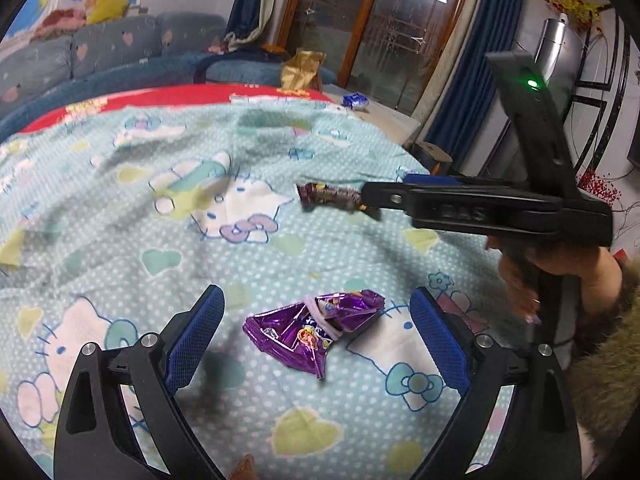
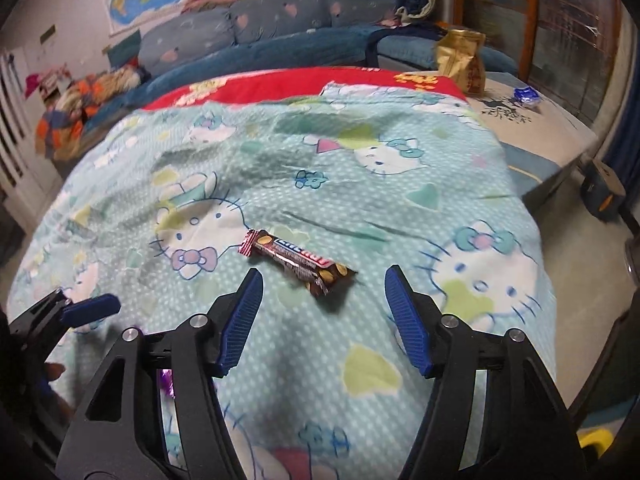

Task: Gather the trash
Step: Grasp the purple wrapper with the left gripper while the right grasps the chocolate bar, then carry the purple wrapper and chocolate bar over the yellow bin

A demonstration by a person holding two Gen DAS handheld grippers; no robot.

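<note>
A crumpled purple foil wrapper (image 1: 316, 330) lies on the Hello Kitty blanket (image 1: 160, 208), between the blue pads of my open left gripper (image 1: 318, 300), which hovers just over it. A brown candy bar wrapper (image 2: 298, 261) lies flat on the blanket (image 2: 360, 184), just ahead of my open right gripper (image 2: 324, 276). In the left wrist view the same bar (image 1: 332, 197) shows at the tip of the right gripper (image 1: 370, 200), seen from the side. The left gripper's fingertip (image 2: 90, 308) shows at the left edge of the right wrist view.
A gold bag (image 2: 460, 60) stands at the far edge of the bed, and a blue-white wrapper (image 2: 526, 95) lies on the grey mattress beyond the blanket. A blue sofa (image 2: 280, 20) runs behind the bed. The bed's right edge drops to the floor.
</note>
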